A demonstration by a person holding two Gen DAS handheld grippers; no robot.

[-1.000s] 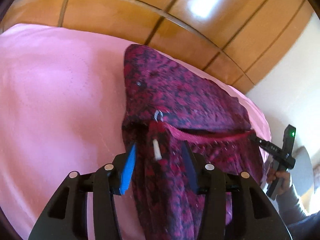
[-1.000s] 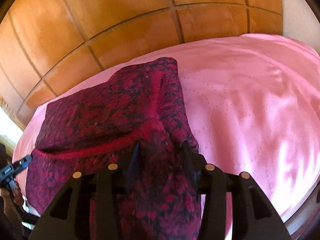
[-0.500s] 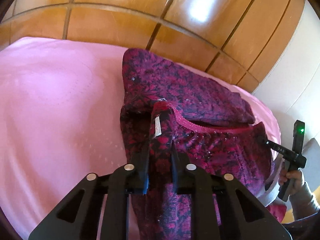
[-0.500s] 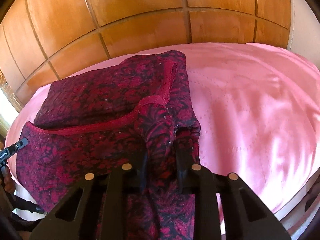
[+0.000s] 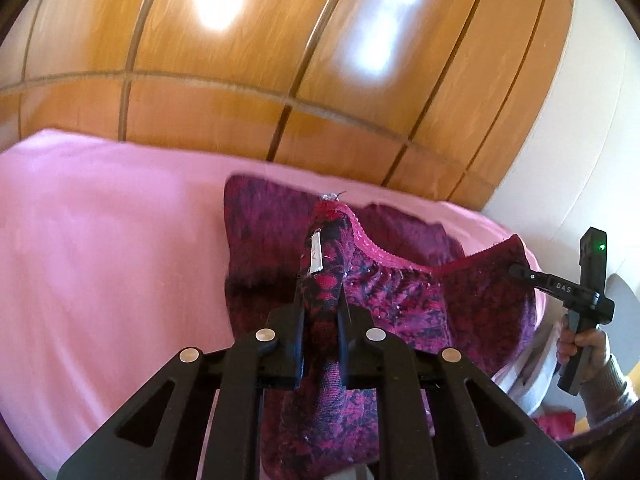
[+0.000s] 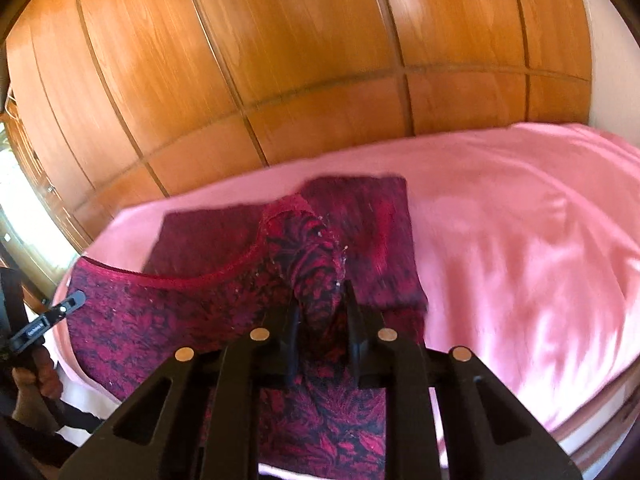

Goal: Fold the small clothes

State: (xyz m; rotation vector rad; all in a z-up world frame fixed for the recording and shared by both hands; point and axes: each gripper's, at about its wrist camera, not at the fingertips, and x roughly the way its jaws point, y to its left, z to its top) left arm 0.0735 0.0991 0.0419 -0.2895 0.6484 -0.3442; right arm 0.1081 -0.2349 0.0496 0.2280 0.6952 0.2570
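Garment: dark red and magenta floral-like blotches on black ground; waistband trim solid crimson-pink, scalloped; small white label at edge
Bedcover: plain pink, paler sheen patches in right wrist view
Wall panels: glossy orange-brown wood, darker seams, white glare spots
Left gripper: black, silver round rivets
Right gripper: black, brass-toned rivets; tiny green light on its body in left view
Sleeve: possibly grey-beige, blurred
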